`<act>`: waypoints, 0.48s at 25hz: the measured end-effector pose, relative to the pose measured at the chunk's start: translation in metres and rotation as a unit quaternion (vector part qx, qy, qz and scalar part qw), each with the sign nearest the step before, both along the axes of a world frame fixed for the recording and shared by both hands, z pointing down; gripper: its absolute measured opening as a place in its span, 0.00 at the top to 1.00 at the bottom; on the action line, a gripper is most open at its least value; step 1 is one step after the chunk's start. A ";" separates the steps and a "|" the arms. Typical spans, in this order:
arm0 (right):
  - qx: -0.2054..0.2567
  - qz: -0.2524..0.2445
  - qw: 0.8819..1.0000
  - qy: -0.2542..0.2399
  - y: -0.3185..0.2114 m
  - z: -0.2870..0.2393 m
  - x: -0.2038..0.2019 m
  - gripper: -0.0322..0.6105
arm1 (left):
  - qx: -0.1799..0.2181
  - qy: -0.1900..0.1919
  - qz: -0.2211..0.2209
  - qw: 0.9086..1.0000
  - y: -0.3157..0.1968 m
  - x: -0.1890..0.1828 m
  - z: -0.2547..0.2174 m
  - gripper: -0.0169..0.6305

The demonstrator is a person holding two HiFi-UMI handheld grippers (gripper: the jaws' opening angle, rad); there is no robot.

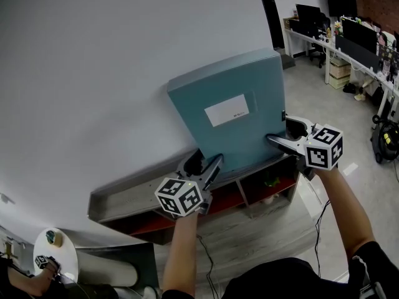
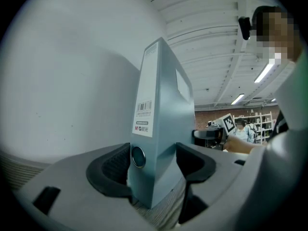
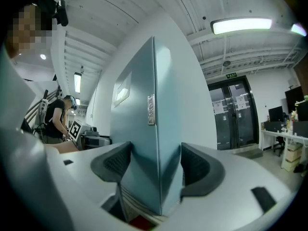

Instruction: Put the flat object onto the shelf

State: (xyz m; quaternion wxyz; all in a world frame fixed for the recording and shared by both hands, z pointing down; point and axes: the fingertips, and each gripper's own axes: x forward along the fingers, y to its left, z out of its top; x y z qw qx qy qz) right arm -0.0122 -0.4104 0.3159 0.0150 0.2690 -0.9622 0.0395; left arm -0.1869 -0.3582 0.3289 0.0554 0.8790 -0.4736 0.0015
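A teal binder (image 1: 230,114) with a white label on its face stands upright at the grey shelf's top (image 1: 124,195), close to the white wall. My left gripper (image 1: 204,164) is at its lower left corner and my right gripper (image 1: 282,131) at its lower right corner. In the left gripper view both pads of the left gripper (image 2: 153,165) press the binder's spine (image 2: 159,129) just above the woodgrain surface. In the right gripper view the right gripper (image 3: 155,165) clamps the binder's other edge (image 3: 139,129) the same way.
The shelf has red-lined compartments (image 1: 221,201) below its top. Desks with monitors (image 1: 349,36) stand at the far right, and a yellow machine (image 1: 386,139) sits on the floor. A round white table (image 1: 59,260) is at the lower left. Glass doors (image 3: 236,114) lie beyond.
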 end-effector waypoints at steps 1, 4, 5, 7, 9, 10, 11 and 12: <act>0.000 0.008 1.000 -0.003 0.000 -0.001 0.002 0.45 | -0.001 -0.001 0.000 1.000 0.000 0.001 0.001 0.52; 0.014 0.051 0.999 -0.004 0.001 -0.002 0.012 0.47 | -0.006 -0.010 0.000 1.000 -0.001 0.001 0.005 0.52; 0.019 0.064 0.998 -0.006 0.002 -0.003 0.015 0.49 | -0.006 -0.014 0.000 1.000 -0.001 0.001 0.006 0.52; 0.018 0.078 0.997 -0.016 0.002 -0.003 0.018 0.52 | -0.005 -0.016 -0.002 1.000 -0.002 0.001 0.005 0.52; 0.009 0.075 0.997 -0.027 0.001 -0.002 0.016 0.54 | -0.006 -0.015 -0.005 1.000 -0.003 0.000 0.005 0.53; 0.008 0.074 0.997 -0.030 0.001 -0.001 0.014 0.56 | -0.005 -0.017 -0.005 1.000 -0.003 0.000 0.006 0.53; 0.012 0.075 0.997 -0.029 0.001 -0.001 0.013 0.60 | -0.004 -0.022 -0.005 1.000 -0.003 0.000 0.007 0.53; 0.020 0.078 0.996 -0.026 0.001 0.000 0.012 0.62 | -0.002 -0.029 -0.006 1.000 -0.003 0.000 0.009 0.53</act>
